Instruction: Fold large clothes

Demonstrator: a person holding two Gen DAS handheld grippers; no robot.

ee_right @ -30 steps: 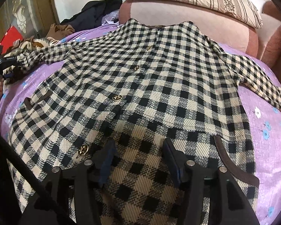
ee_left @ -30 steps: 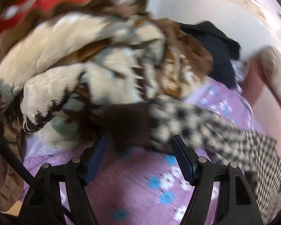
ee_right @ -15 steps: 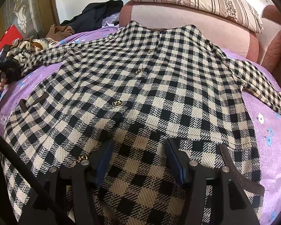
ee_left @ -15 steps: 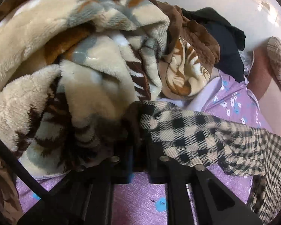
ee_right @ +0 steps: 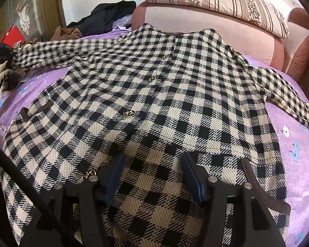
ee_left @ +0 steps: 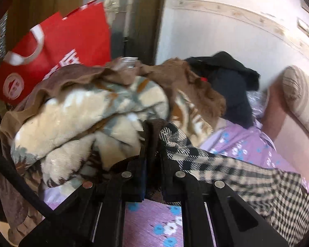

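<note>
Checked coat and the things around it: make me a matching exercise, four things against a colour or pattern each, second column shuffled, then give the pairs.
Things:
1. checked coat
2. paper bag
3. bedsheet
4. pillow

Colour or pattern:
A. purple with small flowers
B. striped, pink and brown
C. black and cream squares
D. red with white handles

Pairs: 1-C, 2-D, 3-A, 4-B
</note>
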